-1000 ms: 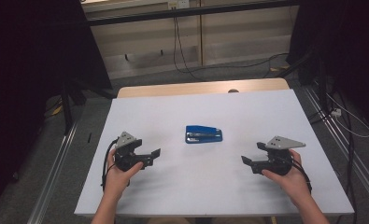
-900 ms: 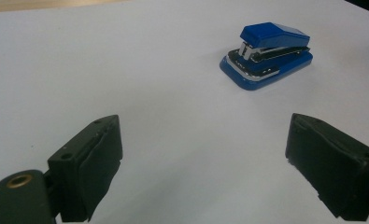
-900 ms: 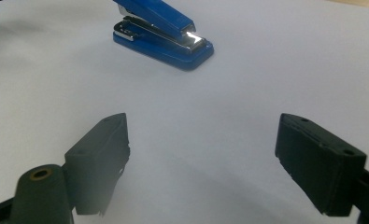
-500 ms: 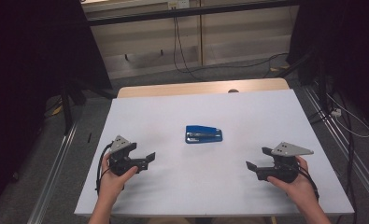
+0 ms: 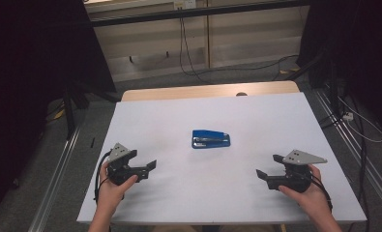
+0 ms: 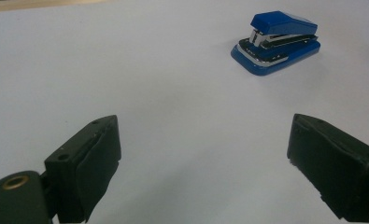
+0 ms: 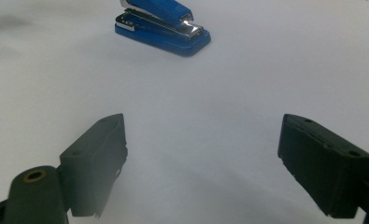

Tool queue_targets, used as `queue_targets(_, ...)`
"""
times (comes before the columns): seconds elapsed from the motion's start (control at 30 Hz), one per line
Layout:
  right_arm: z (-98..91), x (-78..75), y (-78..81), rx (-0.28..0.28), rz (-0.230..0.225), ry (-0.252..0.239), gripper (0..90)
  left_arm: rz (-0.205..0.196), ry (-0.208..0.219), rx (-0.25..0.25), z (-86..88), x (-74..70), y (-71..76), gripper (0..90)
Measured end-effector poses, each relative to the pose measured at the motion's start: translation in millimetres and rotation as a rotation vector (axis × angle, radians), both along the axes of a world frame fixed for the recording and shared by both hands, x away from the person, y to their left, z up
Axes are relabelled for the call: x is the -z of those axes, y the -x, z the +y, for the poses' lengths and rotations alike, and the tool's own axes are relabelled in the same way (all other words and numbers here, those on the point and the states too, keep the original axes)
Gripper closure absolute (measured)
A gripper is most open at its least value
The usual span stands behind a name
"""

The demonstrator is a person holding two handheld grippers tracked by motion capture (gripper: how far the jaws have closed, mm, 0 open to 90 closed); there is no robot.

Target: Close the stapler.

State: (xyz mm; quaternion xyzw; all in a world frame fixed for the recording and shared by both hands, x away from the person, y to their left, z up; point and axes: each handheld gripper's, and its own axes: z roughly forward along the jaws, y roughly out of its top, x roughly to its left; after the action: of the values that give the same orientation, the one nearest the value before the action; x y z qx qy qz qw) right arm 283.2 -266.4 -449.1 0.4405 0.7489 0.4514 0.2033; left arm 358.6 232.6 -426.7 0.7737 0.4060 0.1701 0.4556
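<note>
A blue stapler (image 5: 211, 138) lies on the white tabletop (image 5: 203, 111), near its middle. My left gripper (image 5: 147, 170) rests low at the near left, held in a hand, jaws wide apart and pointing right, well short of the stapler. My right gripper (image 5: 268, 166) sits at the near right, jaws spread and pointing left, also well clear of it. In the left gripper view the stapler (image 6: 276, 43) stands far ahead of the open gripper (image 6: 205, 158). In the right gripper view the stapler (image 7: 163, 25) lies beyond the open gripper (image 7: 203, 158). Nothing is between either pair of jaws.
A wooden strip (image 5: 203, 92) runs along the table's far edge. Metal rails (image 5: 58, 179) flank the table on the floor, and cables (image 5: 353, 121) trail at the right. Bare white surface surrounds the stapler on all sides.
Both hands have drifted slightly toward the near edge of the table. The stapler has not moved.
</note>
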Motion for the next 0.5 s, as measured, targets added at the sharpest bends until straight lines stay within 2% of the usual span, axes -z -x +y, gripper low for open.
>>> queue_targets(0.27,-4.0,2.8,2.5,0.007,0.009,-0.006,14.9,0.007,-0.004,0.005,6.6,1.3,3.8,9.4)
queue_targets(0.5,-3.7,4.3,2.1,-0.001,0.013,0.008,14.9,0.007,0.009,-0.006,11.0,2.5,4.0,9.3)
